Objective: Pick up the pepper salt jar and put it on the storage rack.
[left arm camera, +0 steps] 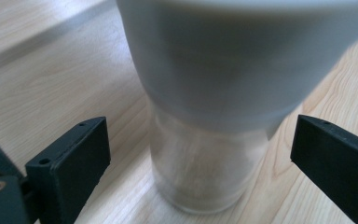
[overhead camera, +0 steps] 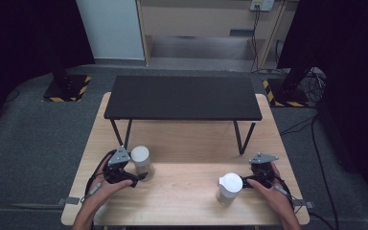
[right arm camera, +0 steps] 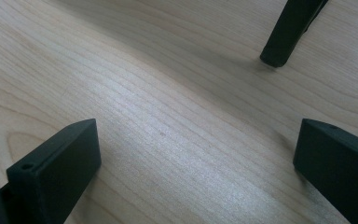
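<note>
Standing on the counter [overhead camera: 187, 191] nearest the person are two jars with white lids, one by each hand. The right jar [overhead camera: 229, 188] sits just left of the right tongs [overhead camera: 249, 182], close enough in the high view that they may be touching, though the picture is too coarse to be sure. From the right gripper view those tongs are spread wide, with bare wood between the jaws and no jar there; a black leg [right arm camera: 289, 32] of the shelf stands farther off on the wood.

The left jar [overhead camera: 142, 163] stands upright a little farther from the person, just right of the left tongs [overhead camera: 141, 178]. In the left gripper view that jar [left arm camera: 214, 116] rises between the two jaws, its clear body below and its wide white lid above. The left tongs [left arm camera: 200, 158] are spread, and a gap shows on each side of the glass, so neither jaw presses it.

Beyond both jars stands the black shelf [overhead camera: 182, 98], its legs planted on the counter behind the left jar and behind the right tongs.
</note>
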Demonstrator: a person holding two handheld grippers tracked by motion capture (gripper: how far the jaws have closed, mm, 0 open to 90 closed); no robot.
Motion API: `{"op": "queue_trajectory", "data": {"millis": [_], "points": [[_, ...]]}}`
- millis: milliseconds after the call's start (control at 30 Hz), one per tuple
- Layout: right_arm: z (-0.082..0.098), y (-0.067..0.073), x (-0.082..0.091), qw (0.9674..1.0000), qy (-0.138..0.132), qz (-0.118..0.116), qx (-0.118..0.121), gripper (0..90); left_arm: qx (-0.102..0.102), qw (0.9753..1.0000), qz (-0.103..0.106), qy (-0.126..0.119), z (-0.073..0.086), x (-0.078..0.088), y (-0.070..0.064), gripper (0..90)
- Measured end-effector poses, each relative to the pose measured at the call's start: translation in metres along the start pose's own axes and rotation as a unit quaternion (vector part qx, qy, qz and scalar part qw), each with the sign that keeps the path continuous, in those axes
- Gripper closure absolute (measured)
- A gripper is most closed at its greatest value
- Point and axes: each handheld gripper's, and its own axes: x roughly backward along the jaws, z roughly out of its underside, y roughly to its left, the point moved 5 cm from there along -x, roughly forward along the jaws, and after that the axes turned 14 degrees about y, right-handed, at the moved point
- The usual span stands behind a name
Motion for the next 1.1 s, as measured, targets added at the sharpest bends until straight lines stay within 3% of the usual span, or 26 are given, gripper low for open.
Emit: {"op": "queue_trajectory", "data": {"millis": [367,600,900,1100], "points": [[0.0001,0.0002,0.0001,1.0000,0.000,0.001,0.000,1.4,0.004,0.9999,-0.009,-0.011,-0.0050,-0.0014,-0.0025,5.4],[0.0001,0.0003,0.0000,1.0000,0.000,0.001,0.000,1.4,0.008,0.9995,-0.001,-0.031,-0.0046,-0.0007,-0.0023,13.7],[0.0001,0.0003,0.0001,1.0000,0.000,0.001,0.000,1.4,0.000,0.9985,-0.004,-0.054,-0.0046,0.0003,-0.0059,31.6],[0.0001,0.0003,0.0001,1.0000,0.000,0.001,0.000,1.4,0.003,0.9984,-0.007,-0.057,-0.0038,0.0005,-0.0074,33.6]]}}
